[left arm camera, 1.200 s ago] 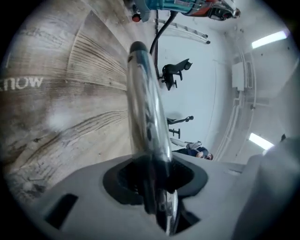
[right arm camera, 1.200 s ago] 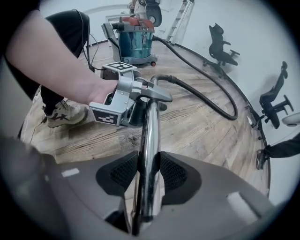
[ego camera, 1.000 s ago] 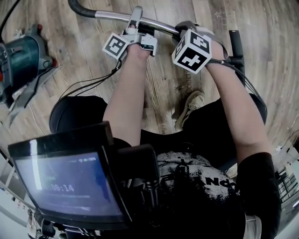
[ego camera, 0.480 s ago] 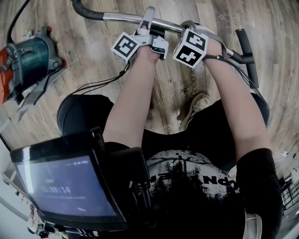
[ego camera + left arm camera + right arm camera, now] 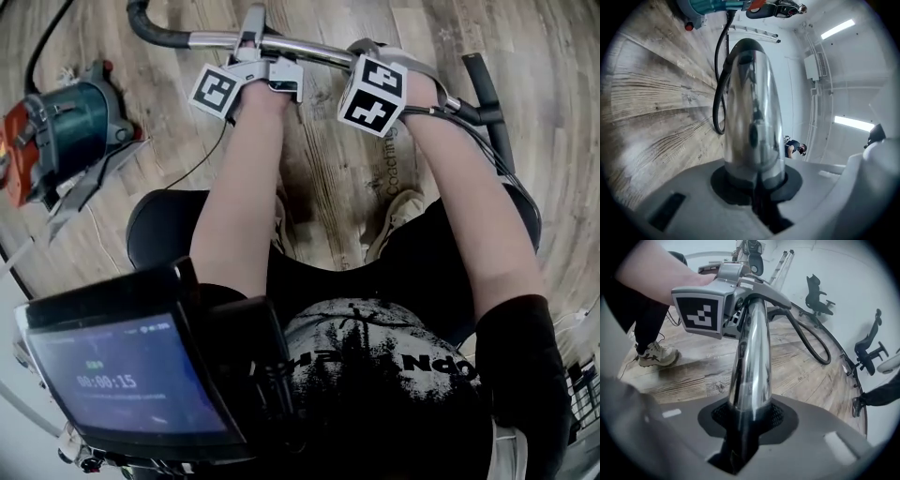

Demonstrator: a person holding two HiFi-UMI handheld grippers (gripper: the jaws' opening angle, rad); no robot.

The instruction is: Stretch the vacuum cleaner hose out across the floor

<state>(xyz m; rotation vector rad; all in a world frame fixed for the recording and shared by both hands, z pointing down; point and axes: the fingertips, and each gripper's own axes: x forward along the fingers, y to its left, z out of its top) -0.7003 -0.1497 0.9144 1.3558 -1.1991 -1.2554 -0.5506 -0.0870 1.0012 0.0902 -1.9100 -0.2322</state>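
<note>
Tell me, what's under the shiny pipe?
Only wooden floor shows under the shiny pipe. The person's arms cover some of the floor, so that bit is hidden.

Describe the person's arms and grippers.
The left gripper and the right gripper are light grey plastic with a white cube of black square markers, broad grey fingers, black pads and thin black cables. The black T-shirt has short sleeves and white print. Left fingers have just closed on the chrome vacuum tube, right ones eased slightly around it.
</note>
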